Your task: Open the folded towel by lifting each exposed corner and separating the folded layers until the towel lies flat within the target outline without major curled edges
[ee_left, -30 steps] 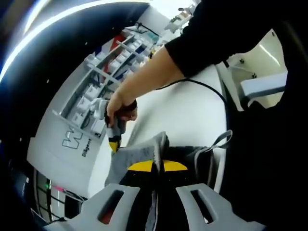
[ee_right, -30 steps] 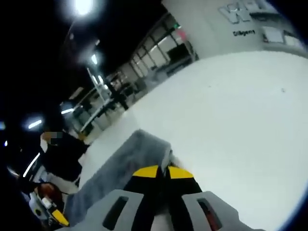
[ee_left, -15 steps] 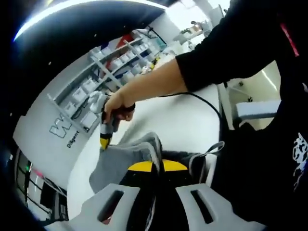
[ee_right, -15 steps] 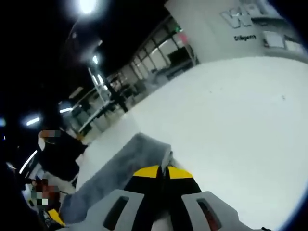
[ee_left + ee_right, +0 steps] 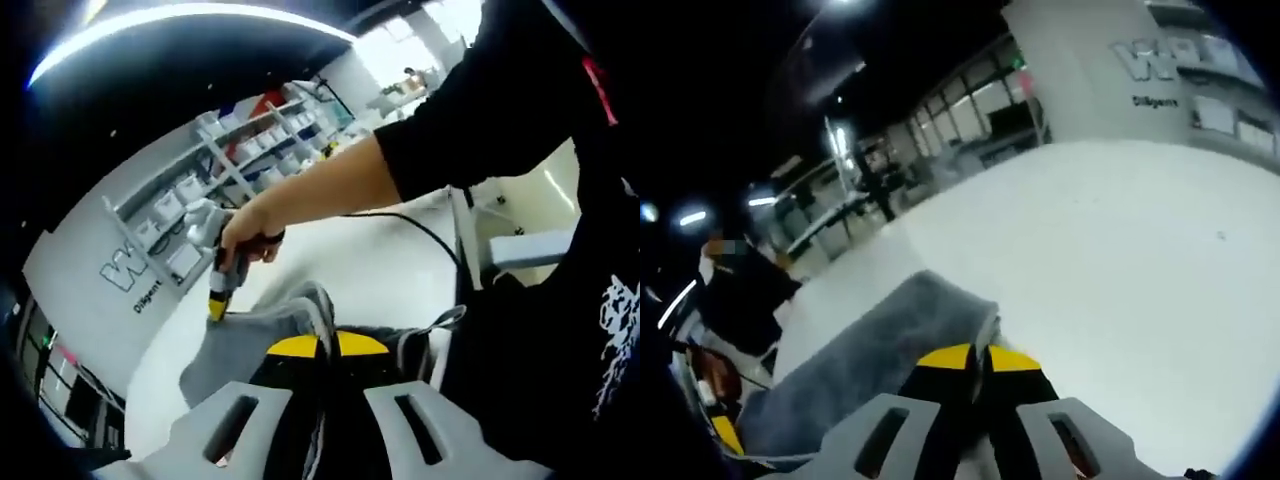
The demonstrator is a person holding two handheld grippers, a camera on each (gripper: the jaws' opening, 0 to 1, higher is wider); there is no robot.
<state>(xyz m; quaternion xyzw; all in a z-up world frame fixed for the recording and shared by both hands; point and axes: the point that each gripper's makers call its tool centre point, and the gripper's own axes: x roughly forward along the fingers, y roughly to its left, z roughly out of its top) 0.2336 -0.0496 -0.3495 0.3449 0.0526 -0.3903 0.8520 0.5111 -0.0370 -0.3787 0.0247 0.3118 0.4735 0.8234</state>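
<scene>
1. Towel: grey, held up off the white table between my two grippers, hanging in loose folds rather than lying flat.
2. Left gripper: yellow-tipped jaws pressed together on a fold of the towel; cloth bunches up on both sides of the tips.
3. Right gripper: jaws together, clamped on a towel edge. In the left gripper view it appears as a yellow tip pinching the far corner, with my right hand wrapped round its handle.
4. Right gripper view: the towel runs from the jaws toward the lower left as a long grey band, above the table.
5. Background: shelving with white bins behind the table; black cable crossing the tabletop.
6. Target outline: cannot make it out.
</scene>
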